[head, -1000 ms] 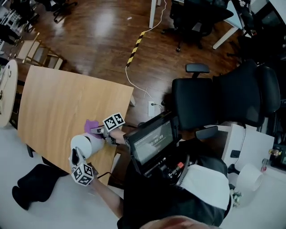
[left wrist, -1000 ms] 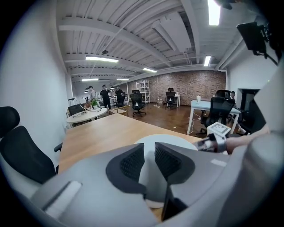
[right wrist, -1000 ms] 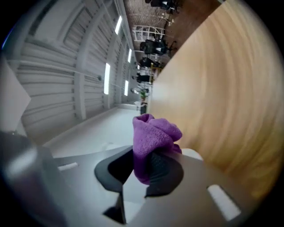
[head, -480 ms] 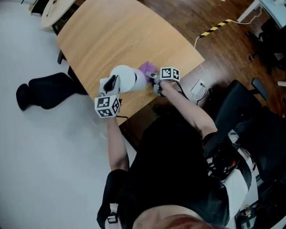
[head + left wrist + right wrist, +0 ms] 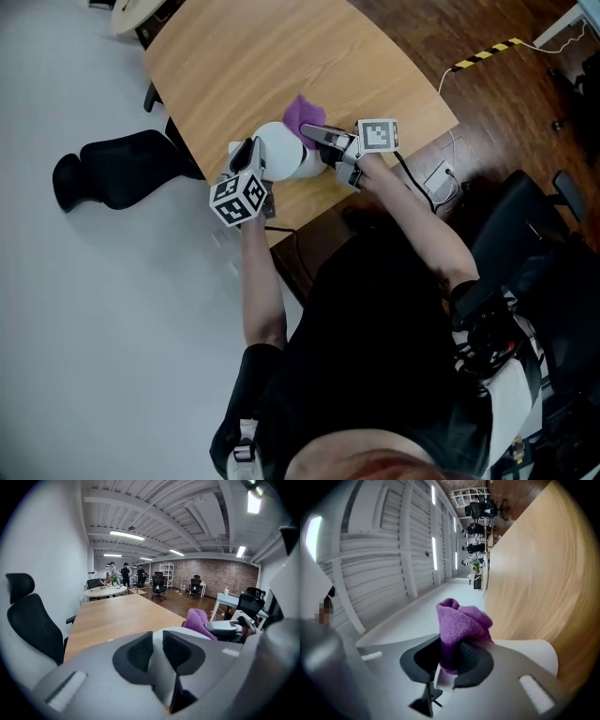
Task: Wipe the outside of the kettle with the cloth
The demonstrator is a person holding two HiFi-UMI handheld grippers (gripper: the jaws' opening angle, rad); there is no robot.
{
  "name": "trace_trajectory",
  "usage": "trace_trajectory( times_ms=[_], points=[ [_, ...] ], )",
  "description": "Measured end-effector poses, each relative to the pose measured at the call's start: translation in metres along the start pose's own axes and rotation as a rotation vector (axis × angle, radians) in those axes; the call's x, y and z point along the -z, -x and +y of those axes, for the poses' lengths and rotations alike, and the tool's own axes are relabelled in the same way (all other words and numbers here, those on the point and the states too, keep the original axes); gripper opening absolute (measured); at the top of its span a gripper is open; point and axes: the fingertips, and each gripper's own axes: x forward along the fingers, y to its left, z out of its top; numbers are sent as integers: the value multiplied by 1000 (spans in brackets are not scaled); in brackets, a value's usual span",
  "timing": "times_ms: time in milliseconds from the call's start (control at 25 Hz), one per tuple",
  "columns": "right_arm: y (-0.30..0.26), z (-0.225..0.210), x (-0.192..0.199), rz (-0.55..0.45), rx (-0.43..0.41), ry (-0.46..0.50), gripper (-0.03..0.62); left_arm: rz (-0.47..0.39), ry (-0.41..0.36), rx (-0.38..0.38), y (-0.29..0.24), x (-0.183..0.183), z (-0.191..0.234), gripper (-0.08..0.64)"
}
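One kettle (image 5: 281, 155), one purple cloth (image 5: 302, 114)

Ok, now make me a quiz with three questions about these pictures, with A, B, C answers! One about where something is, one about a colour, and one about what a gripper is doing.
1. Where does the kettle stand?
A) on the floor
B) on the wooden table
C) on an office chair

2. What colour is the cloth?
A) purple
B) green
C) yellow

3. What are the fingers of the right gripper doing?
A) standing wide open with nothing in them
B) pinching a spoon
C) pinching the cloth

Answers:
1 B: the head view shows the white kettle on the table, near its edge.
2 A: the cloth is purple in all three views.
3 C: the right gripper view shows the cloth bunched up between the dark fingers.
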Motion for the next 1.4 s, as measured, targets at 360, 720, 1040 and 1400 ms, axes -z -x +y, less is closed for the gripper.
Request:
trace_trajectory(
  times_ms=[360, 720, 1040, 1400],
  points=[
    [102, -190, 114, 0, 513, -406, 52, 25, -216, 166, -11, 1, -16, 104],
    [33, -22, 10, -32, 75, -99, 54, 35, 17, -107, -1, 21, 10, 238],
    [50, -139, 87, 215, 280, -258, 54, 41, -43, 63, 10, 35, -17, 189],
    [98, -180, 122, 160, 477, -388, 53, 110, -188, 315, -31, -10, -9, 228]
  ],
)
